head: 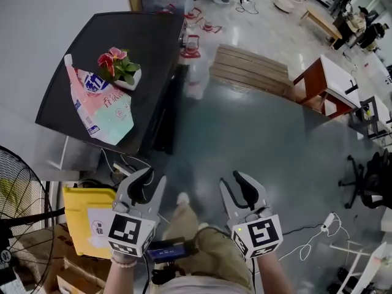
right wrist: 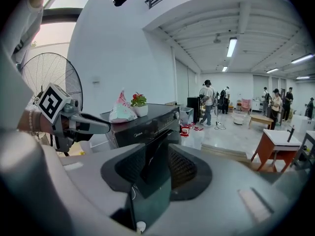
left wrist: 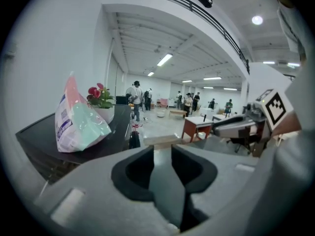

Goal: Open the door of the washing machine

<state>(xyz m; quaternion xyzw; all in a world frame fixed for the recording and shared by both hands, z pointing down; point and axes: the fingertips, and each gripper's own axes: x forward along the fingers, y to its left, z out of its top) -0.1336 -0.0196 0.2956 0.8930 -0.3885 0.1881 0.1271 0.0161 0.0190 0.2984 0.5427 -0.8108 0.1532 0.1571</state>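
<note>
Here, in the head view, the person stands on a glossy grey floor (head: 257, 139) holding a tool in each hand. The left tool (head: 154, 177) and the right tool (head: 231, 179) sit side by side low in the frame. Both point forward with their jaws spread, and nothing is between them. The washing machine (head: 122, 48), dark and flat-topped, stands ahead and to the left, well apart from both tools. A pink and white detergent bag (head: 101, 109) lies on its top beside a potted flower (head: 119, 66). The door (head: 160, 118) at its front appears to stand out at an angle. A yellow bin (head: 86, 216) and a standing fan (head: 18, 207) are at the lower left, and a wooden pallet (head: 251, 69) lies farther off.

In the left gripper view, the left tool (left wrist: 162, 149) has its jaws apart, with only bare floor showing in the gap. The washing machine (left wrist: 39, 141) is at the left with the detergent bag (left wrist: 74, 119) and potted flower (left wrist: 101, 100) on top. The right tool (left wrist: 216, 128) is at the right.

In the right gripper view, the right tool (right wrist: 158, 149) has its jaws spread and empty. The washing machine (right wrist: 142, 122) is straight ahead, and its dark door (right wrist: 152, 171) shows through the gap. The left tool (right wrist: 98, 127) and the standing fan (right wrist: 49, 77) are at the left.
</note>
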